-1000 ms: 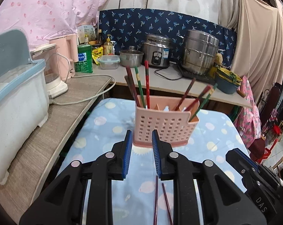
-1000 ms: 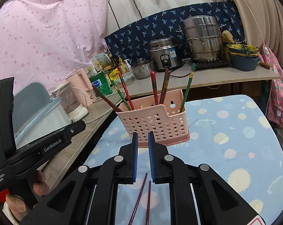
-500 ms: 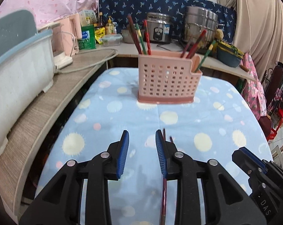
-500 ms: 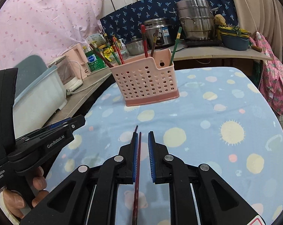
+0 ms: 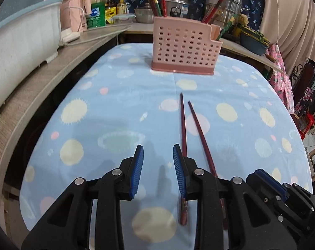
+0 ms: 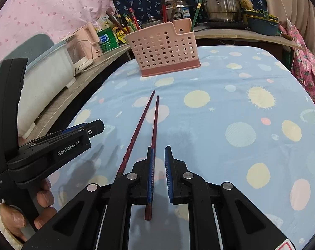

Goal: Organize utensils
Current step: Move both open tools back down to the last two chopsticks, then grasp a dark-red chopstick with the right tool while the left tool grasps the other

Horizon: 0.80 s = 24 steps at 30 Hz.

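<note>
Two dark red chopsticks [image 5: 183, 125] lie side by side on the blue dotted tablecloth [image 5: 120, 108], also in the right wrist view [image 6: 154, 118]. A pink perforated utensil holder [image 5: 185, 49] stands at the table's far end with several chopsticks in it; it shows in the right wrist view too [image 6: 163, 51]. My left gripper [image 5: 158, 168] is open and empty, low over the cloth, just left of the chopsticks' near ends. My right gripper [image 6: 158, 173] is open with a narrow gap; one chopstick's near end lies under its left finger.
A wooden counter [image 5: 32, 89] runs along the left with a white and blue bin [image 5: 22, 33] and a pink appliance [image 5: 74, 20]. Pots and a rice cooker [image 5: 178, 2] stand on the back counter. My left gripper's body [image 6: 53, 145] is at the left of the right wrist view.
Both grippers have pulled back from the pink holder and dropped low over the cloth at the chopsticks' near ends. The left gripper has opened wider.
</note>
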Each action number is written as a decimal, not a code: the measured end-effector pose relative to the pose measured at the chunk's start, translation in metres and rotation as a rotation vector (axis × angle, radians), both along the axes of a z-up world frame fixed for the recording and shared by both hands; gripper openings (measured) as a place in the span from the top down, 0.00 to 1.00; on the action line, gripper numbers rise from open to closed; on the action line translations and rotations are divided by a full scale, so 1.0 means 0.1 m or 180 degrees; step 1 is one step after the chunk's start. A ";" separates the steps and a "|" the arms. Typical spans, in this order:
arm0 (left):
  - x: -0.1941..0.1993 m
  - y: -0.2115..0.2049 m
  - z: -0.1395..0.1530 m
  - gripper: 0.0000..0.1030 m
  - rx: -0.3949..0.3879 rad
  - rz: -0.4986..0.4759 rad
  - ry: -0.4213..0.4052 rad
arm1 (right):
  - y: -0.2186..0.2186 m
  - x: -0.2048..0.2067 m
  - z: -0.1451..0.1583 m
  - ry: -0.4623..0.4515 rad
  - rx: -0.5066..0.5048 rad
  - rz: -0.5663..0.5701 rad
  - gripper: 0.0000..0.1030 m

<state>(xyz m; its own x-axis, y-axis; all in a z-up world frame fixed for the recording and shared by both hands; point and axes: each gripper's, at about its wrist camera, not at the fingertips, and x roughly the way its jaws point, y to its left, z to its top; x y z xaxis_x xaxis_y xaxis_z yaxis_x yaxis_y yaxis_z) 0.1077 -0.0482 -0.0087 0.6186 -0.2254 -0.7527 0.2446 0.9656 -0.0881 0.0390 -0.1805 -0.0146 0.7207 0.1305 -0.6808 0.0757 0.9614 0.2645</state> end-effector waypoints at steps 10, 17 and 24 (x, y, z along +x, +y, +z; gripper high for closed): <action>-0.27 0.19 -0.22 0.66 -0.0114 0.0054 0.0206 | 0.20 -0.18 -0.26 0.0190 -0.0038 0.0140 0.88; -0.38 0.23 -0.26 0.64 -0.0126 0.0030 0.0268 | 0.25 -0.21 -0.35 0.0256 -0.0041 0.0161 0.88; -0.46 0.19 -0.28 0.57 -0.0127 -0.0040 0.0288 | 0.27 -0.24 -0.39 0.0255 -0.0101 0.0168 0.90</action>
<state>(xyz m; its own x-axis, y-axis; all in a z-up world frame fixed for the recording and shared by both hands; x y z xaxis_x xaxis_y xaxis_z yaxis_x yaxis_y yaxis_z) 0.0612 -0.0292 -0.0365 0.5453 -0.2637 -0.7957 0.2460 0.9578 -0.1488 0.0147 -0.1531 -0.0537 0.6564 0.1442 -0.7405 0.0446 0.9724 0.2288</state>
